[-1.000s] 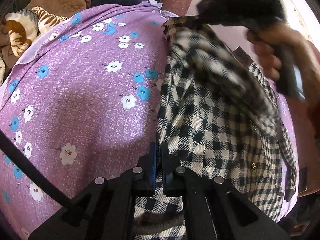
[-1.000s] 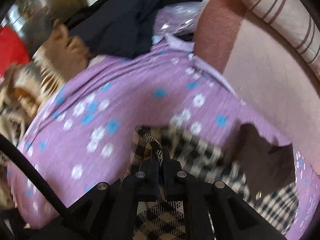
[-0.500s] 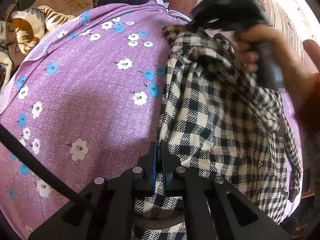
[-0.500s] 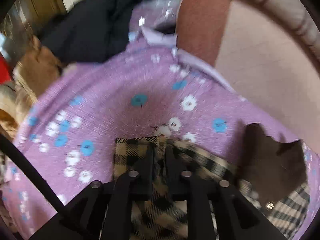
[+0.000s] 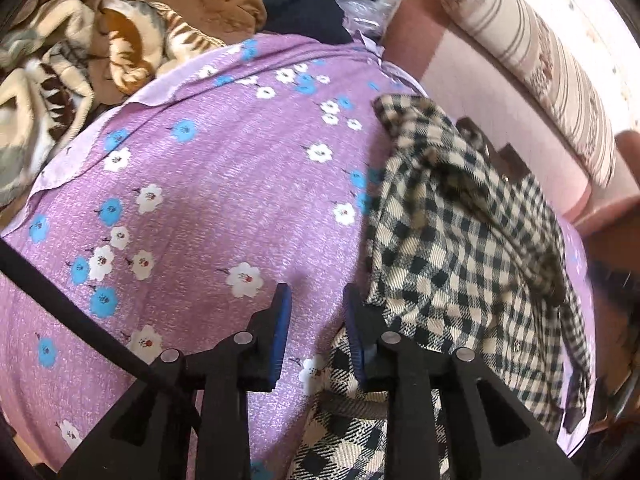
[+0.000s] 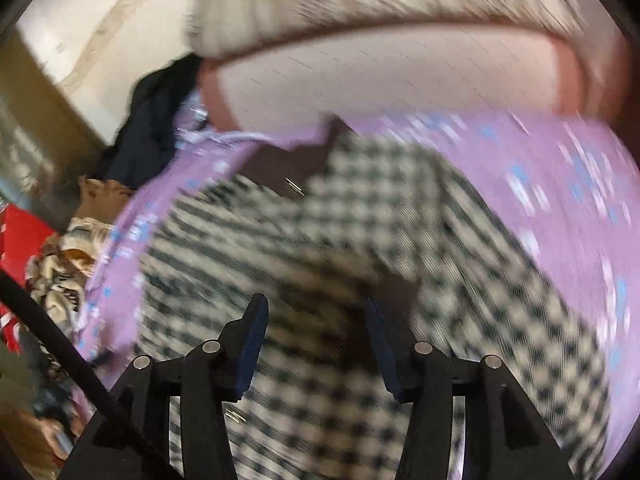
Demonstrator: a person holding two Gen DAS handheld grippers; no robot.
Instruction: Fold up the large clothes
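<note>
Now both tongs, left (image 5: 314, 312) and right (image 6: 316, 324), just opened, nothing between them. Checked shirt (image 5: 460, 240) on the floral bedsheet (image 5: 200, 184): soft, limp, light; you should pinch hems or shoulder seams.

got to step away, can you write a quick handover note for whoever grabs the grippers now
Left gripper: jaws have just been opening, nothing between them; it sits over the purple sheet at the shirt's left edge.
Right gripper: jaws have just been opening, nothing held; it is above the checked shirt, view blurred.
Shirt: lies on the sheet with one side folded over onto the body, a little rumpled.
Done: the side fold, both grips released.
Left: probably smooth it, fold the other side if needed, then fold it in half. Other clothes are piled at the sheet's far end.
</note>
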